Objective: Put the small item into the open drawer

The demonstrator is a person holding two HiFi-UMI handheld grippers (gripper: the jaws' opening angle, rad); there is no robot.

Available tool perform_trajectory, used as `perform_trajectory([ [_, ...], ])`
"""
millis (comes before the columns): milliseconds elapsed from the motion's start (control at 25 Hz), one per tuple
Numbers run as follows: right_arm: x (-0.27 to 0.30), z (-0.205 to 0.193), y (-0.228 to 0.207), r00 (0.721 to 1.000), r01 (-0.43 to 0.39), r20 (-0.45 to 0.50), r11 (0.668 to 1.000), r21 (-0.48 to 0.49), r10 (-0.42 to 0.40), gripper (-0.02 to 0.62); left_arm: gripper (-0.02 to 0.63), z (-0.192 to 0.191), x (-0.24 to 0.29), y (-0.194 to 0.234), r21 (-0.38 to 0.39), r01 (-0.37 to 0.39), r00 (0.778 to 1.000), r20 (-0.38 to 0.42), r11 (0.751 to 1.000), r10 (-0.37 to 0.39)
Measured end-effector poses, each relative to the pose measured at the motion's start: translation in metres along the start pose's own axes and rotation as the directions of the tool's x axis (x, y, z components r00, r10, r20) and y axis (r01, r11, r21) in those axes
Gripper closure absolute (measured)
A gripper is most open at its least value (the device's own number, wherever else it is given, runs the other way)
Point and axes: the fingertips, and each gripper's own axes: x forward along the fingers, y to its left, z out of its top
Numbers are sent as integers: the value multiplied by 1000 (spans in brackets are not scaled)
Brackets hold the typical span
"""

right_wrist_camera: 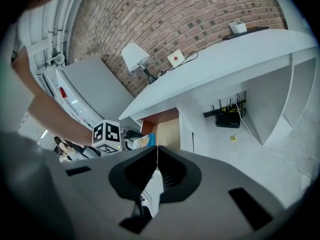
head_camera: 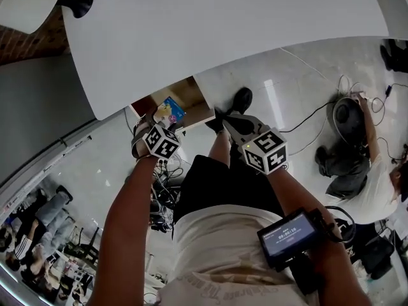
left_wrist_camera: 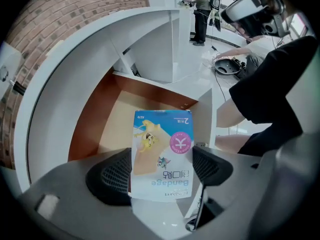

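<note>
Blue bandage box (left_wrist_camera: 161,134), clamped in left tool (left_wrist_camera: 162,160), hangs above the open drawer (left_wrist_camera: 117,121); right tool (right_wrist_camera: 156,151) closed, empty.

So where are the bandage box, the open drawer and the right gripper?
bandage box (left_wrist_camera: 161,156): left gripper view, middle of its printed face.
open drawer (left_wrist_camera: 87,129): left gripper view, its brown inner side wall.
right gripper (right_wrist_camera: 157,153): right gripper view, where its shut jaws meet.

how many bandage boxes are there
1. The bandage box is clamped in the left gripper, with the open drawer beyond it. The box hides part of the drawer floor, so another could lie there.
</note>
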Motion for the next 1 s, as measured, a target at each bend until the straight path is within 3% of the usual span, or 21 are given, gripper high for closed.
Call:
perform_trajectory([
  [240,-1,-9,-24,1000,26,4,999,39,-26,589,225,15,27,1,40,12,1000,-11,999,-12],
  [1000,22,-42,-65,1000,-6,-25,996,92,8,589,225,49,117,-1,145,16,997,-71,989,-6],
])
